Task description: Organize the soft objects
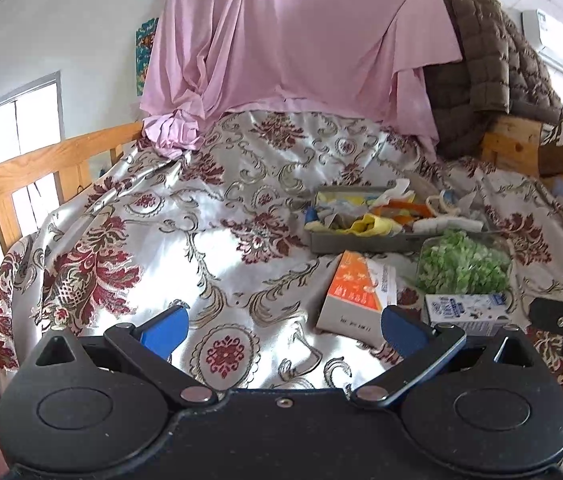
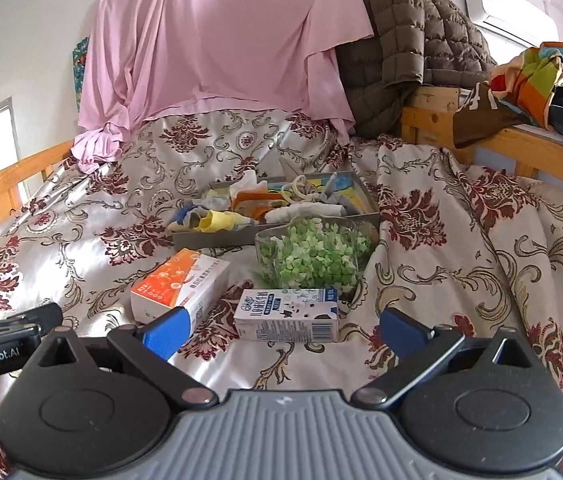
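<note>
- The jaws of both tools are standing spread wide and gripping nothing: the left gripper (image 1: 283, 326) and the right gripper (image 2: 281, 326) are hovering low over the bed (image 1: 185, 248).
- The soft pieces (image 2: 221, 220), small cloth items in yellow, white, orange and blue, are lying heaped in a grey tray (image 2: 217, 240) at 12 o'clock from the right gripper, some drooping over its near rim.
- Just in front of the tray are sitting a clear tub of green bits (image 2: 309, 258), an orange carton (image 2: 179, 286) at 11 o'clock and a milk box (image 2: 287, 316) nearest.
- This is fitting either a sorting underway or one done; the pictures are not settling which.
- Any reach for the tray would be needing to clear the 3 containers.
</note>
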Demonstrator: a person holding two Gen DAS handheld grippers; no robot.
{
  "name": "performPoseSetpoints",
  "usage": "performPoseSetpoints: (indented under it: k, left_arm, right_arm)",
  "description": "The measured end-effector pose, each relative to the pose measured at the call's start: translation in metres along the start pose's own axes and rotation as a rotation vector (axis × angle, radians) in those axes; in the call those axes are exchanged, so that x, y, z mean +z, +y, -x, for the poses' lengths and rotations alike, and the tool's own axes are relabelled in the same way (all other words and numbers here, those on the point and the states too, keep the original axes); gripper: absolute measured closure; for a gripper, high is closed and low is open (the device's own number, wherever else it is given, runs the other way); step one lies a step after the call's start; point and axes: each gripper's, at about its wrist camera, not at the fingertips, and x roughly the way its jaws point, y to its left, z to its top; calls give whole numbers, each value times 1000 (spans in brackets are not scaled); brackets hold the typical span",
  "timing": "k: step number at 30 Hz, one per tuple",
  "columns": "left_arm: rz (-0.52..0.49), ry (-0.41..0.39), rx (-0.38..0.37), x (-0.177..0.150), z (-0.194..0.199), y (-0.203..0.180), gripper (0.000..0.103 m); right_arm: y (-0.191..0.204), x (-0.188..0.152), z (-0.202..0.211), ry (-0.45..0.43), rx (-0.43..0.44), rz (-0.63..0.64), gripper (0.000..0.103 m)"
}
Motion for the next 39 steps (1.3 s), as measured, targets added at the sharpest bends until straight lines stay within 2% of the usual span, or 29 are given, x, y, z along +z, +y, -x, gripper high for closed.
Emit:
performPoseSetpoints:
  k: [18, 39]
  left_arm:
    - [-23, 32, 13, -3, -4, -4, 1]
    - [-26, 36, 15, -4, -5, -5, 1]
  right_arm:
    - [-2, -1, -6, 32, -42, 3, 0]
    - [-3, -2, -7, 40, -44, 3, 0]
